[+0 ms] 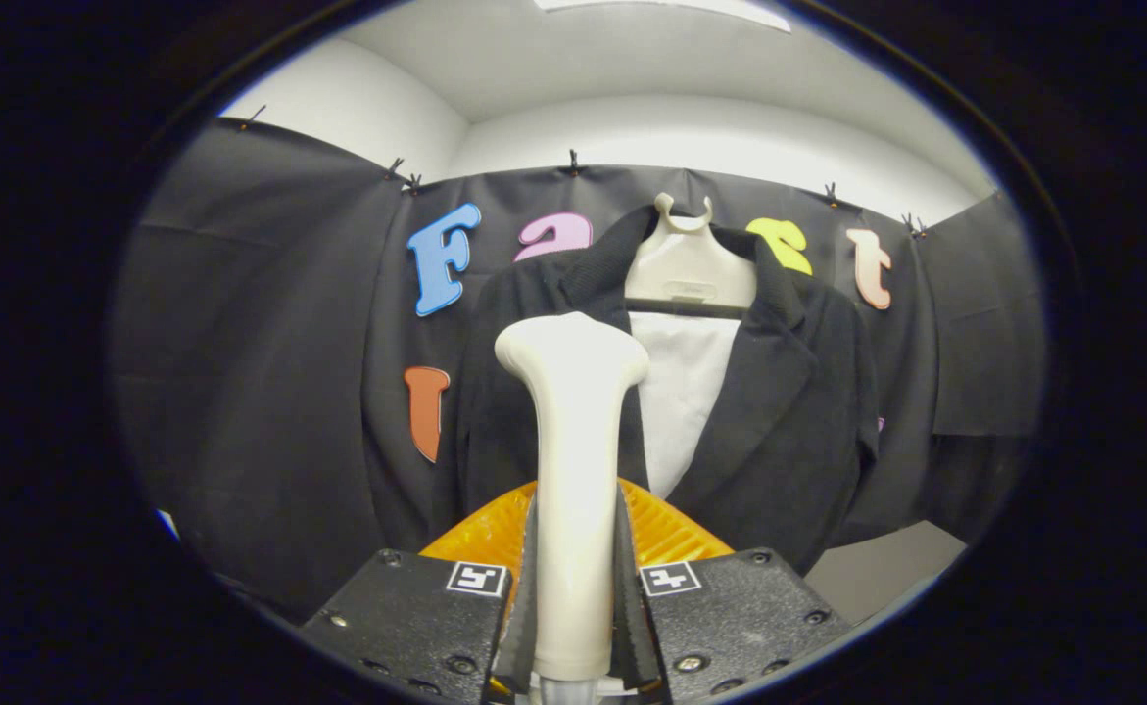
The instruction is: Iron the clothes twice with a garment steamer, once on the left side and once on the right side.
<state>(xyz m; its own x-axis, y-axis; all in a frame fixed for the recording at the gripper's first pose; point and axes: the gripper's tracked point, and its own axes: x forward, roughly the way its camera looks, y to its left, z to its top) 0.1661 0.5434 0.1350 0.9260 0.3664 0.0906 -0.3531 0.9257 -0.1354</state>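
Already the jaws of the gripper (pixel 576 587) are clamped on the garment steamer (pixel 573 470), one finger pressing each side of its pale handle, which stands upright between them with its broad head rising above. Judging by this, the pick-up is done and no pass over the cloth has begun, since the head looks to be apart from the fabric, though how far I cannot tell.

Beyond the jaws hangs the jacket (pixel 788 411), dark and coarse-looking, front open. To the left of the handle lies its left panel, partly hidden by the steamer; ahead and slightly right shows a pale lining (pixel 695 392) under a cream hanger (pixel 688 264); further right comes the broad lapel and other panel.

Next, the head likely needs bringing forward to one panel's top, then drawing downward.
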